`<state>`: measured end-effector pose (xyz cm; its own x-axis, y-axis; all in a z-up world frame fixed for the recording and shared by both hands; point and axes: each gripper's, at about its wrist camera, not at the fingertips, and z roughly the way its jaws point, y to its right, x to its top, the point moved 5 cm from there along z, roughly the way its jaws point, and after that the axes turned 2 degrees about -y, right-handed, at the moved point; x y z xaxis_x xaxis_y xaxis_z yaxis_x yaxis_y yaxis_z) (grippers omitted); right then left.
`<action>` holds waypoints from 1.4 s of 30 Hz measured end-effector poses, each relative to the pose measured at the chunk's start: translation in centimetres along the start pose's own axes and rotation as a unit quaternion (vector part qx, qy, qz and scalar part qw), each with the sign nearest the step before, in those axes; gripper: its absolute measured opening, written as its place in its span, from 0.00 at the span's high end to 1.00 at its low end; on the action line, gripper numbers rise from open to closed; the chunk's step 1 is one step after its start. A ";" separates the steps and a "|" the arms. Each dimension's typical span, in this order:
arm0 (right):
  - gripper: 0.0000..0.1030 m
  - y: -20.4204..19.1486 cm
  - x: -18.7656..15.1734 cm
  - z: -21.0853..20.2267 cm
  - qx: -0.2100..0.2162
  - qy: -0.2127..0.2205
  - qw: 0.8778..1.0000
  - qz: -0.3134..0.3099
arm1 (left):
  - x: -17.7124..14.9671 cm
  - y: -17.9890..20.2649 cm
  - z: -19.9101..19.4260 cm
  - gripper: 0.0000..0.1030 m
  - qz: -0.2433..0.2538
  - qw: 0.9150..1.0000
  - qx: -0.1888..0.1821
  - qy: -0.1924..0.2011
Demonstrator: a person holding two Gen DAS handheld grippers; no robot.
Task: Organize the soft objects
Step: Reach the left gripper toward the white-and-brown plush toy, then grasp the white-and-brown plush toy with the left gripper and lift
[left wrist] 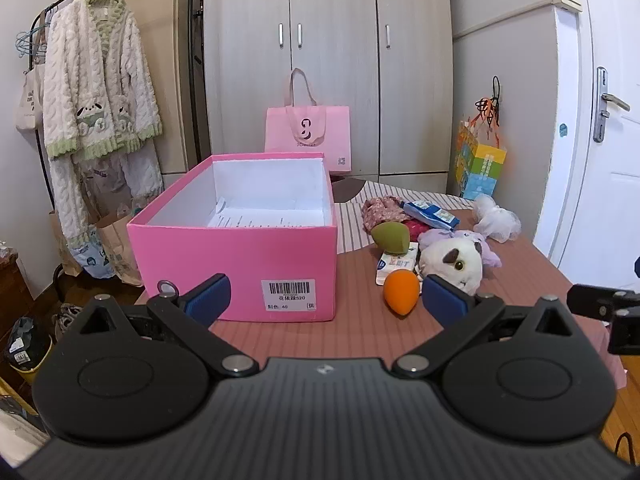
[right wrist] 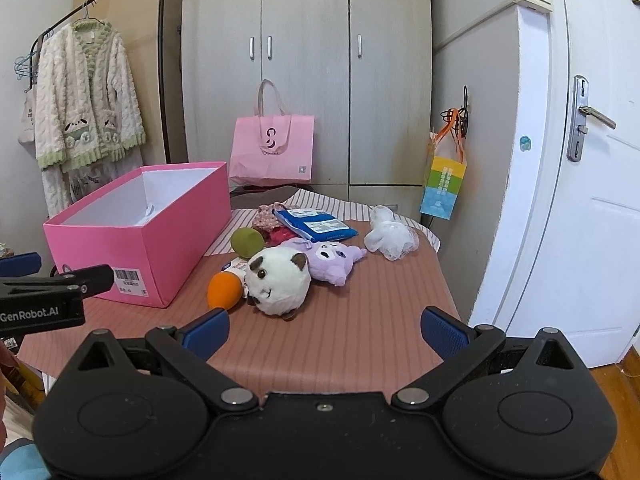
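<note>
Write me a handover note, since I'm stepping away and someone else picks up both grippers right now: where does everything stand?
Left gripper: open, empty, facing the pink box.
Right gripper: open, empty, hanging over the bare tablecloth short of the toys.
Box: lid off, only white paper inside as far as can be seen.
On the table to the right of the box: orange sponge, green sponge, white plush, purple plush, white mesh pouf, blue packet, floral fabric.
Done: nothing boxed yet.
Left: move every soft item into the box; the orange sponge and white plush lie nearest.
</note>
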<state>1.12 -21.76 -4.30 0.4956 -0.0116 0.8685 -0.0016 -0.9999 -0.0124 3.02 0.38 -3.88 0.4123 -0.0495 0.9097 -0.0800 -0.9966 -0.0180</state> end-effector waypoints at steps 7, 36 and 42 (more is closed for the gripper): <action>0.00 0.1 0.4 0.5 -0.011 -0.003 1.000 -0.013 | 1.4 0.5 0.0 0.00 0.003 0.999 -0.033 0.004; 0.18 -2.3 -1.0 14.5 0.162 0.005 0.986 -0.027 | 1.7 8.2 14.3 0.21 0.009 0.976 -0.206 -0.074; 0.24 -1.8 -1.3 16.3 0.162 -0.007 0.987 -0.021 | 0.7 8.9 17.3 0.39 0.001 0.963 -0.237 -0.127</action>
<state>14.61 -19.89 -13.46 0.5017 0.0332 0.8644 0.2963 -0.9454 -0.1356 18.32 -9.61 -10.58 0.6153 -0.1261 0.7781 -0.4615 -0.8579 0.2258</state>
